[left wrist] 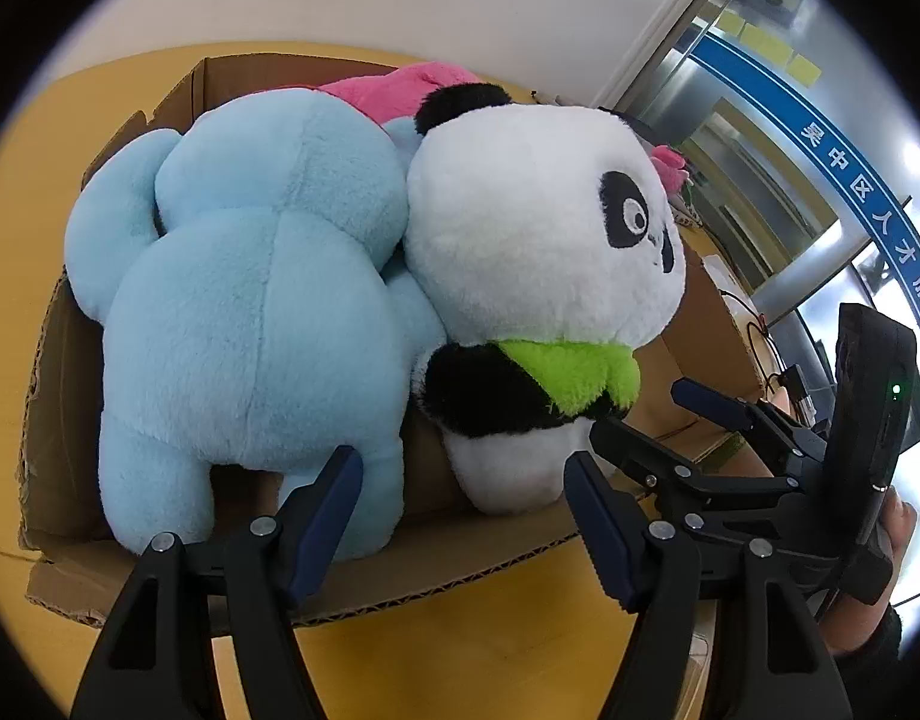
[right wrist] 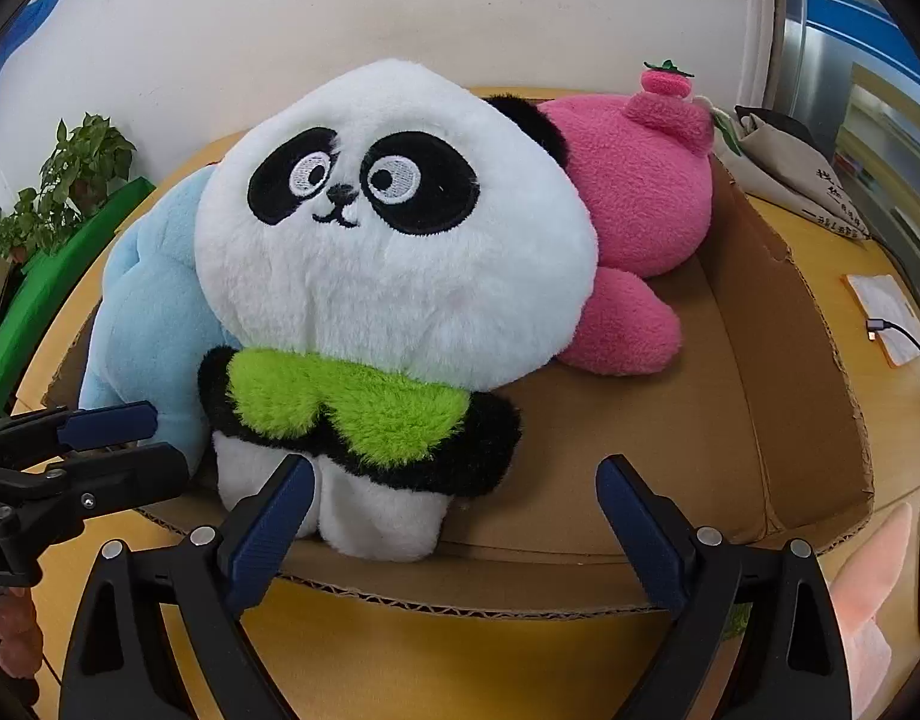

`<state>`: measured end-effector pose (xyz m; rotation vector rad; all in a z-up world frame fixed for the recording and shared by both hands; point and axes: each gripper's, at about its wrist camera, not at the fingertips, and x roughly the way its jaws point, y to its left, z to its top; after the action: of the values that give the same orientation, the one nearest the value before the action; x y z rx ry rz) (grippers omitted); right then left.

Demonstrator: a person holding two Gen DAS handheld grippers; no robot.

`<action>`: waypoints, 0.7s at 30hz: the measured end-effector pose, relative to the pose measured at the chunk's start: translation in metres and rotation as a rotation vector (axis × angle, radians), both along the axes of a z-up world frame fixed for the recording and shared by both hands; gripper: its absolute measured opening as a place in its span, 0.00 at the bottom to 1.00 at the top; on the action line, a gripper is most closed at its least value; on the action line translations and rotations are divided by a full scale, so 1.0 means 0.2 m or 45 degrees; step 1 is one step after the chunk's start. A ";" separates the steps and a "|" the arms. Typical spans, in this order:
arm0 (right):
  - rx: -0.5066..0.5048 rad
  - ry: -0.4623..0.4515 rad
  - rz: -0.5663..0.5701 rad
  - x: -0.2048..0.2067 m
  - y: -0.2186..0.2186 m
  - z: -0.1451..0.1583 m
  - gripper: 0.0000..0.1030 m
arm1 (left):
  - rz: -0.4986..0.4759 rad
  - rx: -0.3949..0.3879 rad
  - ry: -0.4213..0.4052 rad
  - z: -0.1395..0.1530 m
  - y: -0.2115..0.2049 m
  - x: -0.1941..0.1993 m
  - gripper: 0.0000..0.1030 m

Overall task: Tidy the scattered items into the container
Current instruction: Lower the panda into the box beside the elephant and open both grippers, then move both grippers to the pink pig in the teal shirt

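Plush toys are being held inside the cardboard box point(right wrist: 760, 396), which is lying on the yellow bench point(left wrist: 460, 660) straight ahead of both pairs of jaws. The left gripper point(left wrist: 463, 525) is being held with its jaws spread wide and gripping nothing; the blue plush point(left wrist: 250, 324) is lying just beyond its left jaw, and the panda plush point(left wrist: 532, 252) is sitting just beyond the right one, pressed against the blue toy. The right gripper point(right wrist: 454, 519) is likewise being kept open and empty, with the panda plush point(right wrist: 394, 240) propped upright just beyond its left jaw and bare box floor showing ahead of its right jaw. The pink plush point(right wrist: 634, 210) is being seen behind the panda, further ahead and to the right of these jaws, touching it. A pale pink plush point(right wrist: 868, 612) is lying outside the box, on the bench to the right of the right jaw.
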<state>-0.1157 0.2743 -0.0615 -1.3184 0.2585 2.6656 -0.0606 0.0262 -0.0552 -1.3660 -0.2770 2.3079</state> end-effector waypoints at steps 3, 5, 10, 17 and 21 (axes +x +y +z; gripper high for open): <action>0.010 -0.001 0.001 0.06 -0.03 0.01 0.94 | 0.002 -0.018 0.011 0.01 0.01 0.07 0.67; 0.015 -0.008 0.002 0.08 -0.03 -0.01 0.94 | 0.001 -0.023 0.016 0.01 0.01 0.10 0.67; 0.101 0.041 -0.037 0.14 -0.08 0.10 0.99 | 0.125 -0.139 0.181 0.15 0.00 0.18 0.68; 0.190 0.184 -0.038 0.26 -0.14 0.36 1.00 | 0.274 -0.190 0.445 0.42 0.02 0.35 0.77; 0.203 0.247 -0.015 0.33 -0.17 0.44 1.00 | 0.313 -0.154 0.497 0.49 0.03 0.42 0.77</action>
<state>-0.0493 0.2412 0.0269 -1.0118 0.0737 2.7409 0.0227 0.0322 0.0425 -0.9435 -0.1914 2.7734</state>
